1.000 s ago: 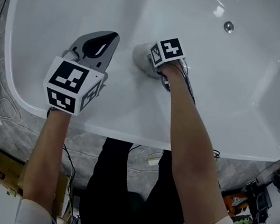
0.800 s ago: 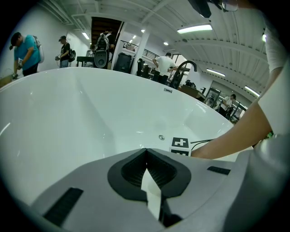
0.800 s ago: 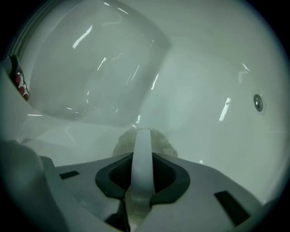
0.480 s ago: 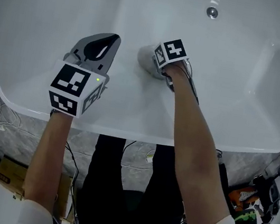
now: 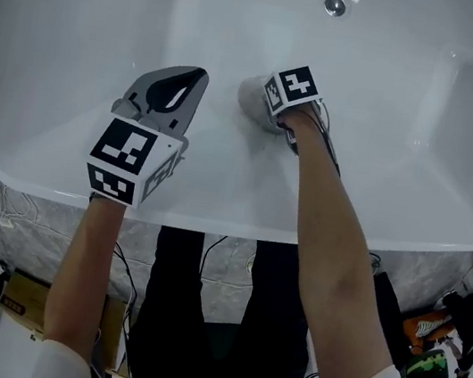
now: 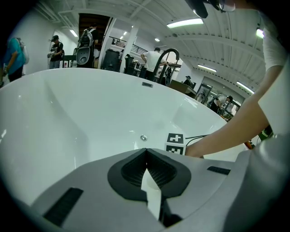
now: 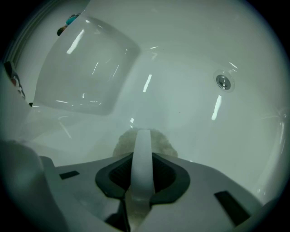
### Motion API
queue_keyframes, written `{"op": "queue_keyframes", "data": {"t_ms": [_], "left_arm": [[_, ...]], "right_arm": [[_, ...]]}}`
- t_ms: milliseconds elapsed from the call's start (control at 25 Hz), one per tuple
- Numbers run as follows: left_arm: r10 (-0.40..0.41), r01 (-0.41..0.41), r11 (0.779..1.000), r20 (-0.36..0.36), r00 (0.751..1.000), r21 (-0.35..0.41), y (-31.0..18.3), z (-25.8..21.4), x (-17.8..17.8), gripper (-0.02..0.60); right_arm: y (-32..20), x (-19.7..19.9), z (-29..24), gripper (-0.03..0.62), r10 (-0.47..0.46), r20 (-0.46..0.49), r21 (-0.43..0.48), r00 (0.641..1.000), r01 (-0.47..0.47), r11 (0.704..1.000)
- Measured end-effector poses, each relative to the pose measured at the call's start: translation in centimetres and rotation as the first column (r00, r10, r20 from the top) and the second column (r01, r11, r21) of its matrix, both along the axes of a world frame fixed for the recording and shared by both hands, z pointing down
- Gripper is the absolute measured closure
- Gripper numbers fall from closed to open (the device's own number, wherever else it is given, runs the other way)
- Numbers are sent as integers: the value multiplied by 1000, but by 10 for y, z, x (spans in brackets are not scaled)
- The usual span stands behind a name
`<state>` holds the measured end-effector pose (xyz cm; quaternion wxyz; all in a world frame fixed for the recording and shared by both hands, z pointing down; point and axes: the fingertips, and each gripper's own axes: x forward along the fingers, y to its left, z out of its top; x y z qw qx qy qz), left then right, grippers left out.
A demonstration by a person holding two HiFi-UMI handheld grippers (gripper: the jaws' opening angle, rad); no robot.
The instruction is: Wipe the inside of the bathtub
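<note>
Head view is showing the right gripper [image 5: 271, 105] clamping the white plastic handle [image 7: 143, 154] of a pale round fluffy scrubbing pad [image 5: 254, 98], apparently pressing it against the glossy white bathtub's [image 5: 393, 121] inner wall to wipe, while the left gripper [image 5: 188, 80], jaws closed on nothing, is hovering alongside, clear of the stroke.

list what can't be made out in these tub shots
- Head view: the marker cube on the right tool covers part of the wiping pad.
- Right gripper view: the pad's own handle crosses it, hiding its contact with the bathtub.
- Head view: the bathtub's far rim is cut off by the top edge.
- Left gripper view: people behind are too small.
</note>
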<state>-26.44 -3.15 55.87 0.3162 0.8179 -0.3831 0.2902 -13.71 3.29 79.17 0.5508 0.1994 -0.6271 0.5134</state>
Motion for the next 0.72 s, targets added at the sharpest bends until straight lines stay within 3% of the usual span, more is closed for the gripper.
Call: {"op": "queue_keyframes", "data": {"t_ms": [720], "left_arm": [[-53, 52, 999, 22, 998, 15, 6, 2, 120, 575]], "right_arm": [[3, 86, 0, 502, -17, 83, 21, 996, 15, 1000]]}}
